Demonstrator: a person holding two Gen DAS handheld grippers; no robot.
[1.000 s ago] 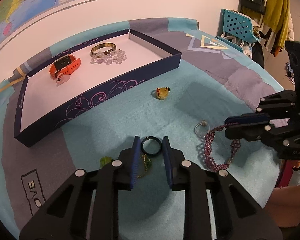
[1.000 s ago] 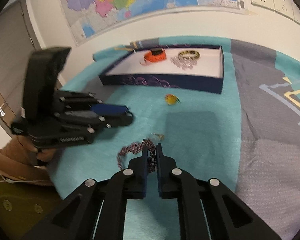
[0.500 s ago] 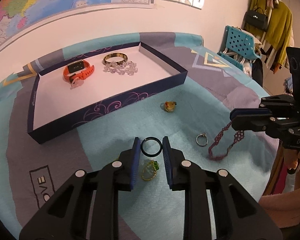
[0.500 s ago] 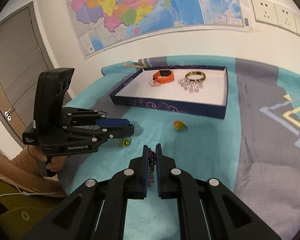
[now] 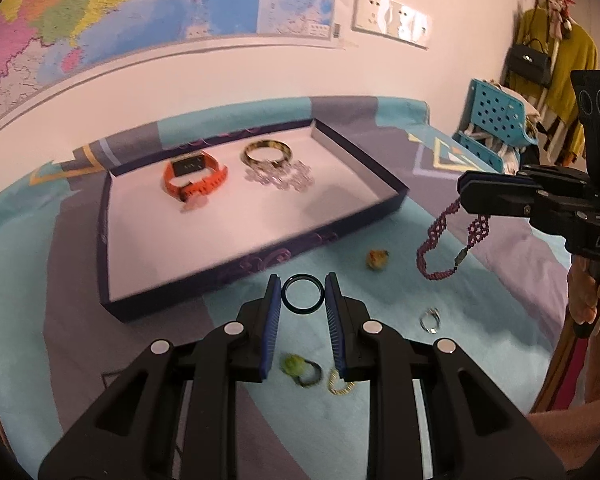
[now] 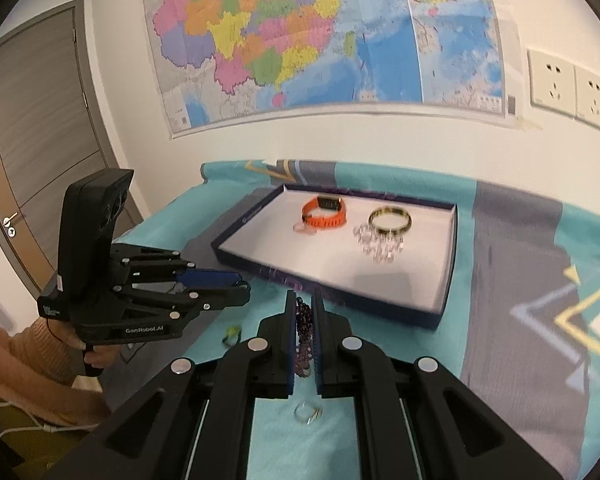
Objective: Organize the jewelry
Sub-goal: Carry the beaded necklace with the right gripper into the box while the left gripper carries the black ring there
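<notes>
— So, how do the two grippers stand?
— Left gripper (image 5: 302,300) is raised off the cloth, level, with a dark ring (image 5: 302,294) pinched between its blue pads. Right gripper (image 6: 302,316) is raised too, jaws nearly together, clamped on a purple bead bracelet (image 6: 303,336) that hangs down from its tips.

— What does one camera catch that the other misses?
— From the left wrist, below its fingers lie a green-stone ring (image 5: 300,368) and a small gold piece (image 5: 339,384); right of them a silver ring (image 5: 429,320); farther ahead a yellow charm (image 5: 377,258). The bracelet's whole dangling loop (image 5: 448,240) shows only there. From the right wrist, the silver ring (image 6: 307,411) sits beneath its own fingers, and a door (image 6: 40,152) shows far left.

— And beyond both?
— A navy tray (image 5: 260,258) just ahead, holding an orange watch (image 5: 194,178), a gold bangle (image 5: 266,152) and a clear-bead bracelet (image 5: 280,174) touching that bangle. A map (image 6: 320,32) hangs on the wall behind.

— Changed from a second ago?
— Both grippers have lifted and moved toward the tray; the bracelet, then lying on the cloth, is now clear of it.
</notes>
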